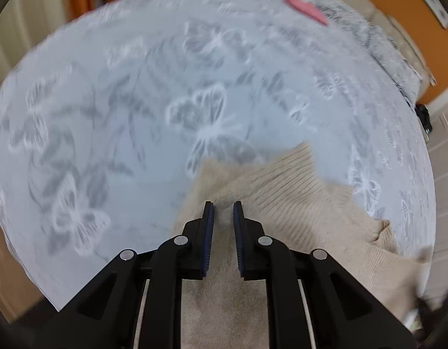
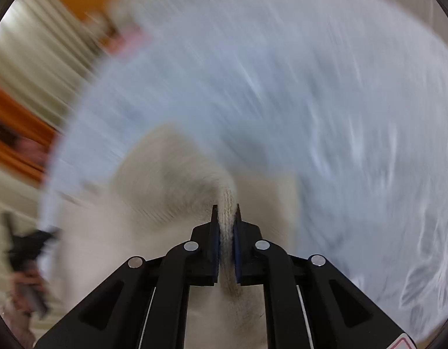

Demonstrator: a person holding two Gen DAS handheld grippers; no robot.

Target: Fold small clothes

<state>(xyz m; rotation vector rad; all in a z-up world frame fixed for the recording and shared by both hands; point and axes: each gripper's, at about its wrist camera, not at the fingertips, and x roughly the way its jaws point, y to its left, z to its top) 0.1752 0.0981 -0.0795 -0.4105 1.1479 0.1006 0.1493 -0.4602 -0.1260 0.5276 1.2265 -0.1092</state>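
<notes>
A beige ribbed knit garment (image 1: 296, 203) lies on a pale blue bedspread with butterfly print (image 1: 136, 101). My left gripper (image 1: 224, 203) points down onto the garment's left part. Its pads stand close together with a pinch of the beige knit between them. In the right wrist view, which is badly blurred, my right gripper (image 2: 226, 206) is shut on a raised fold of the same garment (image 2: 165, 180). The knit runs up and out between the pads. The rest of the garment spreads flat under the fingers.
A pink item (image 1: 305, 8) lies at the far side of the bed beside a grey fuzzy blanket (image 1: 369, 37). Orange walls and pale curtains surround the bed. The bedspread (image 2: 311, 87) stretches wide beyond the garment. A dark blurred object in a hand (image 2: 26, 256) shows at lower left.
</notes>
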